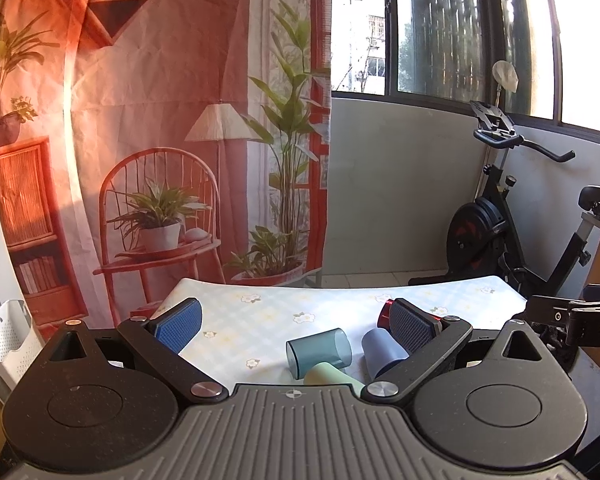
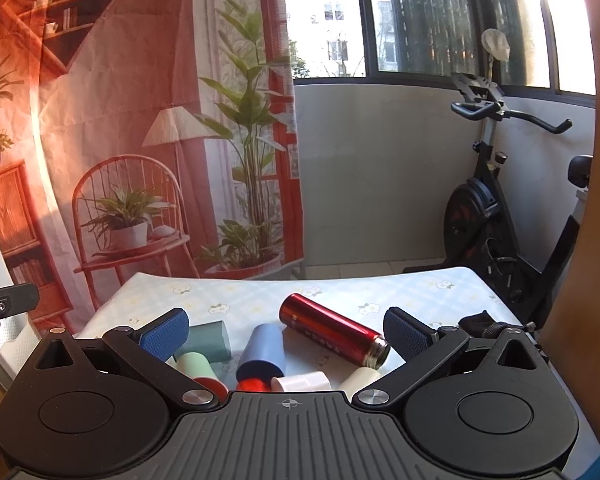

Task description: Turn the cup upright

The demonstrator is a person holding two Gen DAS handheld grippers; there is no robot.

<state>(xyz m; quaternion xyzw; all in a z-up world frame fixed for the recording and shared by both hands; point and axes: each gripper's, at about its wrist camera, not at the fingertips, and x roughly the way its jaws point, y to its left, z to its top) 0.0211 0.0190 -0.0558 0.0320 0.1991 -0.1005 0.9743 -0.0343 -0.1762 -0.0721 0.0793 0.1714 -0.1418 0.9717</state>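
Hovering low over the bench (image 1: 260,300), both tongs stand wide apart and hold nothing: left tongs (image 1: 296,326), right tongs (image 2: 286,330). Several cups lie tipped on the flowered cloth. Between the left tongs' fingers, a translucent teal cup (image 1: 319,347) lies on its side, mouth toward the camera; just right of it a blue cup (image 1: 380,350) leans by the right finger pad, and a pale green cup (image 1: 328,374) sits nearest the tongs' base, partly hidden. From the right tongs, the blue cup (image 2: 262,350) lies centred between the fingers, a red flask (image 2: 332,330) lies ahead and to the right, a white cup (image 2: 300,381) close under the base. Which cup is meant I cannot tell; the teal and blue ones are best placed. Judged thin plastic: light, stiff but slightly yielding, smooth, prone to roll or squirt out under pinch. Best hold looks across the mid-wall, pads square to the sides, gentle squeeze, then rotate onto the base.
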